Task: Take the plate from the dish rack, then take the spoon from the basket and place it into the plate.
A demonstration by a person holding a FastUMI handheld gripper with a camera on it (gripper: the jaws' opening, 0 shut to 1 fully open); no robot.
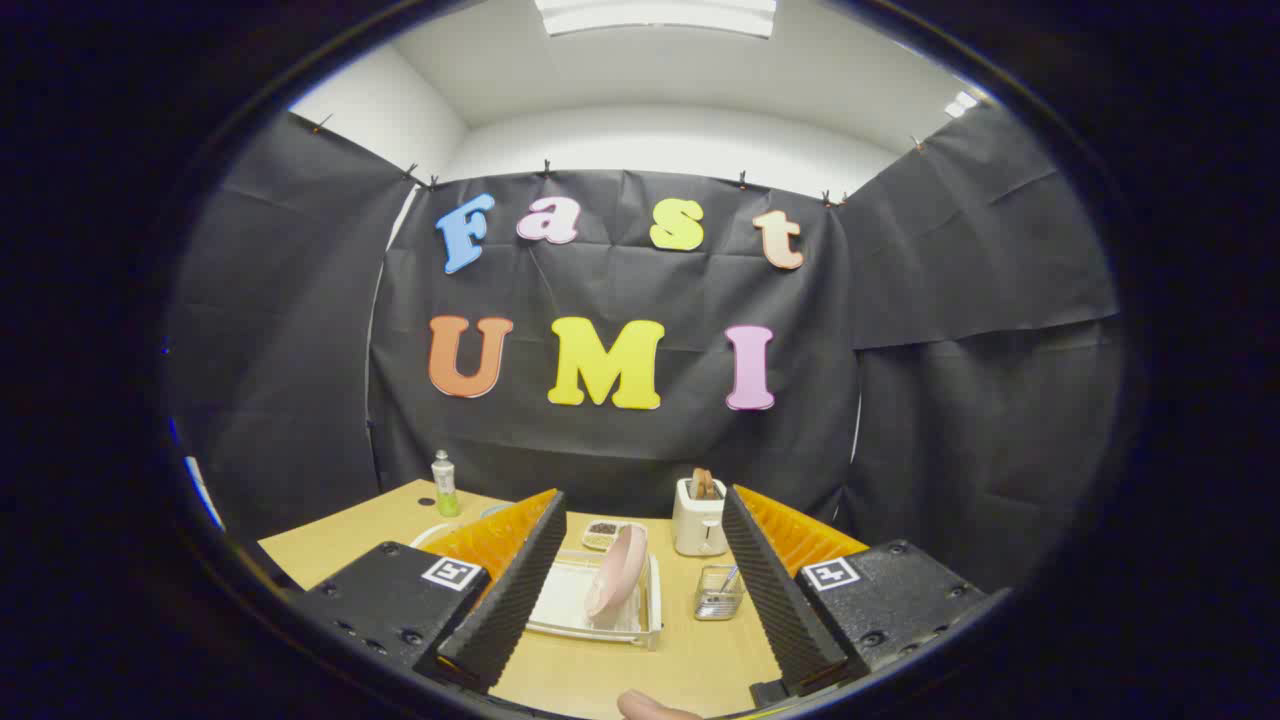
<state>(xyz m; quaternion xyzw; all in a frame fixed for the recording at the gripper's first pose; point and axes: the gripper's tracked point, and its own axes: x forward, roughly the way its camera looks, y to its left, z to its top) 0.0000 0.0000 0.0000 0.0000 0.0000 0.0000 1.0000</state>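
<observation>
The table (640, 670) carries the dish rack (590, 605) just ahead of the gripper (640, 590), whose 2 fingers stand wide apart, holding nothing. The plate (617, 568) leans on edge in the rack; a skewed grab could tip it. Right of it, the small basket (719, 592) holds the spoon (730, 578); it looks light and could topple.

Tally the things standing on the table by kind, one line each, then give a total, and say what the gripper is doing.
Plate, in the dish rack: 1
Dish rack: 1
Mesh basket with a utensil inside: 1
Toaster: 1
Bottle: 1
Small tray behind the rack: 1
Total: 6
The gripper is open, holding nothing.
</observation>
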